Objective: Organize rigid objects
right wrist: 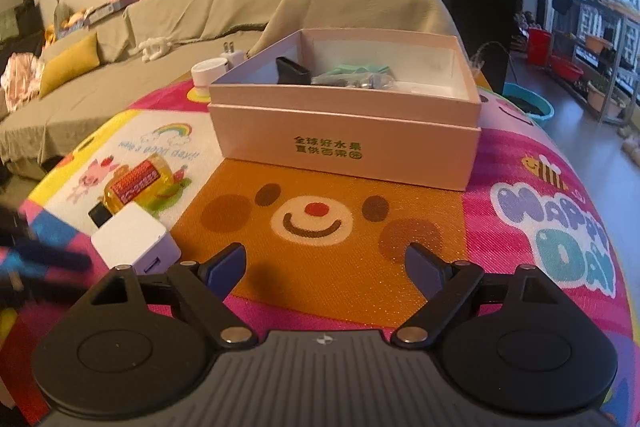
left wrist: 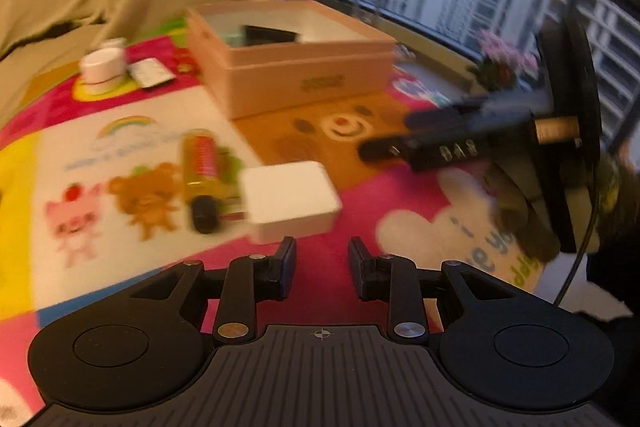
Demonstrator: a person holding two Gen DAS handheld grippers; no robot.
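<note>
A pink cardboard box (left wrist: 304, 79) (right wrist: 344, 143) stands open on a colourful cartoon mat (right wrist: 320, 215); it holds a black item (right wrist: 292, 71) and some teal and metallic pieces (right wrist: 352, 77). A white square block (left wrist: 290, 203) (right wrist: 134, 241) lies beside a yellow bottle with a red label (left wrist: 202, 167) (right wrist: 136, 183), which lies on its side. My left gripper (left wrist: 322, 251) hovers just right of the block, jaws narrowly apart and empty. My right gripper (right wrist: 326, 259) stands wide open over the bear face with nothing between its fingers; the left wrist view shows it at right (left wrist: 400, 139).
A white round jar (left wrist: 102, 67) (right wrist: 208, 73), a foil blister pack (left wrist: 152, 73) and a white plug (right wrist: 232, 57) sit behind and left of the box. A covered sofa (right wrist: 180, 11) runs along the back. The mat's edge drops to the floor (right wrist: 592, 131) at right.
</note>
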